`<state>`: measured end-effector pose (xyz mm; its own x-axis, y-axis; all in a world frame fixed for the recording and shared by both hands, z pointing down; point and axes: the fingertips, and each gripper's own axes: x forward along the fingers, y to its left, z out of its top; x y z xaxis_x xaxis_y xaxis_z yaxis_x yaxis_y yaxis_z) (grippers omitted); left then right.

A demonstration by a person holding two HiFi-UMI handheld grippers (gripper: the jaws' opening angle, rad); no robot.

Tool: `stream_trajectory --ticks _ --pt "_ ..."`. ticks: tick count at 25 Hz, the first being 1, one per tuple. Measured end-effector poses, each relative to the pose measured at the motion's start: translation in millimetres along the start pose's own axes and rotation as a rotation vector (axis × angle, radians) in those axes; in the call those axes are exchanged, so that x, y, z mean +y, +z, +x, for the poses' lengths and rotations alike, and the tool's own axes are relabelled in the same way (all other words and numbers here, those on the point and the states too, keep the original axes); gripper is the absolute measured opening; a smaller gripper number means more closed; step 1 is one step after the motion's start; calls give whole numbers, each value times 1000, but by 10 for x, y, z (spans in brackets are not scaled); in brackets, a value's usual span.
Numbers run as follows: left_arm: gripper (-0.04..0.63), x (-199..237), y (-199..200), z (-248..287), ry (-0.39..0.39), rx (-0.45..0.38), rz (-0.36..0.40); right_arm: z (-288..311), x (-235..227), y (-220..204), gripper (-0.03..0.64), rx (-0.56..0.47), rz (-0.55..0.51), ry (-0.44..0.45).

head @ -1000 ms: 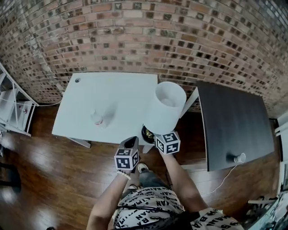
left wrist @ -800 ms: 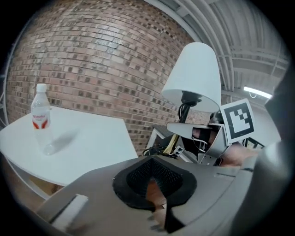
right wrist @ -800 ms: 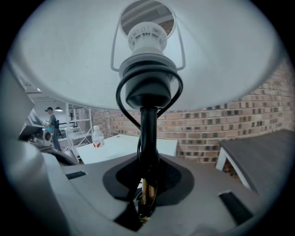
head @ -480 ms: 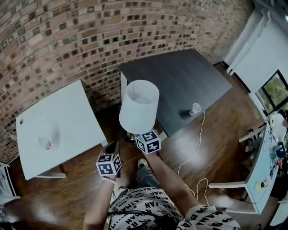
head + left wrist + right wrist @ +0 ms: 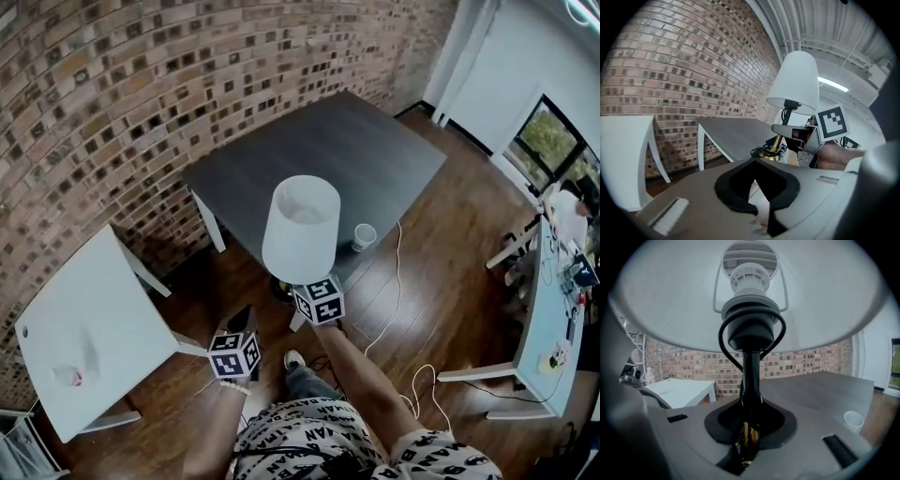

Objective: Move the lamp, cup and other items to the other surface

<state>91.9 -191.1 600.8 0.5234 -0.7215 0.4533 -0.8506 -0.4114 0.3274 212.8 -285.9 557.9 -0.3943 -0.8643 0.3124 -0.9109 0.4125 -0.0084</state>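
Note:
My right gripper (image 5: 292,287) is shut on the stem of a table lamp (image 5: 302,228) with a white shade, and holds it upright in the air just off the near edge of the dark table (image 5: 319,141). In the right gripper view the black stem (image 5: 751,376) runs up from the jaws into the shade. A white paper cup (image 5: 364,236) stands on the dark table near that edge, also in sight as the cup (image 5: 853,420). My left gripper (image 5: 242,321) hangs lower left of the lamp, shut and empty. The lamp (image 5: 794,82) shows to its right.
The white table (image 5: 103,309) lies at the lower left with a small bottle (image 5: 70,376) on it. A brick wall (image 5: 112,84) backs both tables. A white cable (image 5: 398,281) trails over the wooden floor. A pale desk (image 5: 553,309) and a person (image 5: 562,211) are at the right edge.
The view has swung right: the dark table has come to the middle and the white table has slid to the lower left. The lamp stays in the right gripper's hold.

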Motion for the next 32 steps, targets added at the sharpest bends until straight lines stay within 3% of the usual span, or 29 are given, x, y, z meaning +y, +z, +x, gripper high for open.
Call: stream_trajectory --ticks 6,12,22,32 --pt "3 -109 48 704 -8 49 20 322 -913 -110 60 -22 -14 -85" --pt "3 -98 90 1178 3 84 30 671 -1526 -230 60 -22 -7 -131" --pt "3 -36 239 1659 9 110 35 883 -2057 -348 60 -16 2 -185" --pt "3 -236 339 1959 -33 121 50 774 -2195 -434 60 -35 53 -202"
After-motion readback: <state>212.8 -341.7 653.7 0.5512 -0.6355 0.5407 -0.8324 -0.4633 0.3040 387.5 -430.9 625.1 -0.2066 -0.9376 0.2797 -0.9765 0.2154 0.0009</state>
